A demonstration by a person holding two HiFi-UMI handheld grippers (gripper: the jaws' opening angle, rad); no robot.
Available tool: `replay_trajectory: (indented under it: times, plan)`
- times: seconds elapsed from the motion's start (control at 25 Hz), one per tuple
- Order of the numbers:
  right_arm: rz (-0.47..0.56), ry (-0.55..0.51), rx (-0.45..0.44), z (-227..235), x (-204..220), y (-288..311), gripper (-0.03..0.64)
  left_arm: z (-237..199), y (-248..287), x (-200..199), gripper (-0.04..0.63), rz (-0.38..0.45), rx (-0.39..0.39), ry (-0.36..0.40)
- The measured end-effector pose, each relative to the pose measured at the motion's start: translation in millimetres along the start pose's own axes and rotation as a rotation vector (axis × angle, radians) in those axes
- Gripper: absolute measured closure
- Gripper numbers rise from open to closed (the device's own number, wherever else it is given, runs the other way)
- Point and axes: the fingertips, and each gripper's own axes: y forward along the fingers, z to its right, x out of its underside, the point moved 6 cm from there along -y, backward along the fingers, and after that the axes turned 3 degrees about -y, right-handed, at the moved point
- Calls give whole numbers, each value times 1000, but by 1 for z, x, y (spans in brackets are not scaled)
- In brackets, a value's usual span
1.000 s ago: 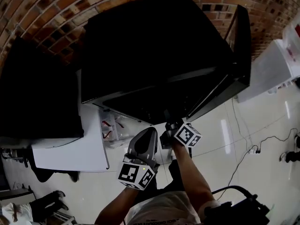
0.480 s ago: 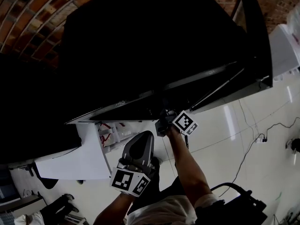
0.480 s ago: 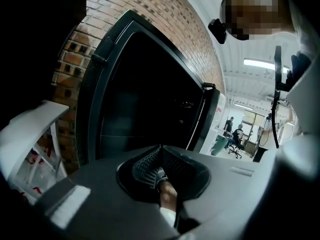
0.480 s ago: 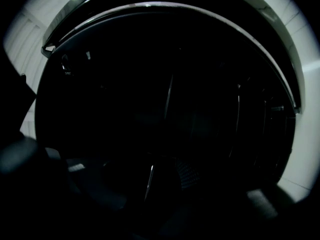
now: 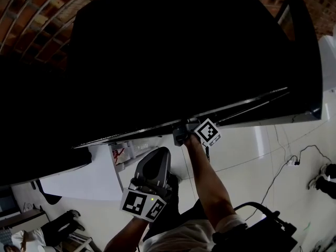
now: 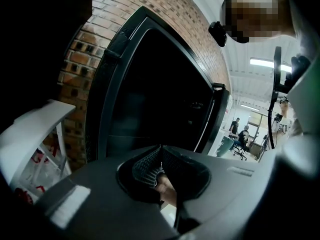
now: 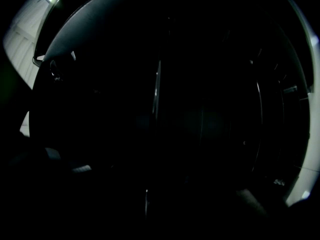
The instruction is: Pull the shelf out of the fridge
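Observation:
The black fridge (image 5: 194, 62) fills the upper head view, and its front edge runs across the middle. My right gripper (image 5: 180, 135) reaches in under that edge, its marker cube (image 5: 208, 133) just outside. Its jaws have just been closing. The right gripper view is almost black, so I cannot tell whether anything is between them. That view shows only a thin pale upright edge (image 7: 157, 89) and faint wire lines (image 7: 259, 114), perhaps the shelf. My left gripper (image 5: 155, 164) hangs back below the fridge, shut on nothing; its ribbed pads (image 6: 150, 165) meet. The left gripper view shows the fridge's dark opening (image 6: 150, 99).
A white rack (image 5: 100, 177) with red-printed packets stands left of the fridge. The brick wall (image 5: 31, 20) is behind it. A white cabinet (image 5: 328, 56) is at the far right, with cables (image 5: 294, 161) on the shiny floor. Seated people (image 6: 244, 136) are far off.
The fridge has grown larger in the head view. My right gripper has gone from just below its front edge to under it. The left gripper has barely shifted.

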Motion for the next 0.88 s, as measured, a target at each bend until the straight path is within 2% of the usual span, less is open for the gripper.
replay_trajectory:
  times: [0.08, 0.4, 0.68, 0.88]
  plan:
    - [9, 3, 7, -1, -1, 3, 586, -2, 1, -1, 607, 1, -6, -1]
    - [-6, 53, 21, 0, -1, 1, 597, -6, -2, -1, 606, -1, -21, -3]
    - [-19, 46, -11, -12, 0, -15, 594, -1, -5, 1, 607, -11, -9, 3]
    - [-36, -14, -3, -24, -2, -32, 594, 6, -9, 1, 607, 4, -2, 11]
